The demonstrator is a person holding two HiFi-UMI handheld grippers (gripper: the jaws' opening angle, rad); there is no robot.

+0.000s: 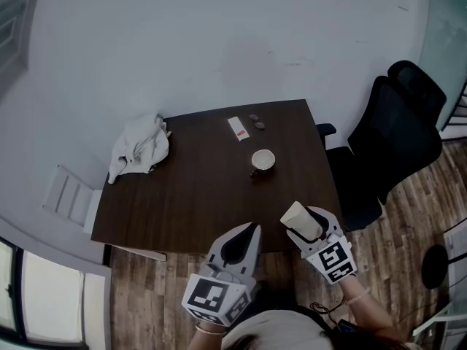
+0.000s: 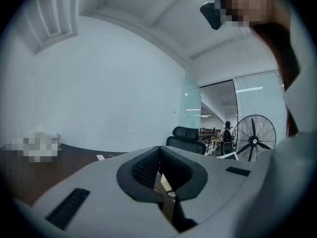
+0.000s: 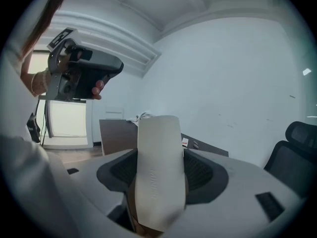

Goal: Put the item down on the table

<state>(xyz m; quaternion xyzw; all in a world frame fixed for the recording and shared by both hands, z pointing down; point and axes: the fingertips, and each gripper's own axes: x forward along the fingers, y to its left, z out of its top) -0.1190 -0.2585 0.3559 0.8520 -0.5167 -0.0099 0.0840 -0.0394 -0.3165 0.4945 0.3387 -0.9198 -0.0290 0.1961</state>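
Right claw (image 3: 163,182) is closed on the item (image 3: 157,152), a pale, flat oblong with rounded ends. It stands upright between the two dark pads, its upper end well clear of them. I can see faint embossed lettering on its face but cannot read it.

In the head view the item (image 1: 300,217) sits in the right claw (image 1: 310,228) at the near right edge of the worktop (image 1: 197,203), carried and not resting on the surface.

Left claw (image 2: 159,175) has its pads together with nothing between them. In the head view the left claw (image 1: 248,233) is held at the near edge, left of the right one.

On the worktop I note:
- a crumpled white cloth (image 1: 140,148) at the far left corner
- a cup (image 1: 263,160) right of centre
- beyond the cup, a white card (image 1: 238,128) with a red mark
- just beside the card, two small dark things (image 1: 256,121)

A black office chair (image 1: 394,137) stands off the right side.
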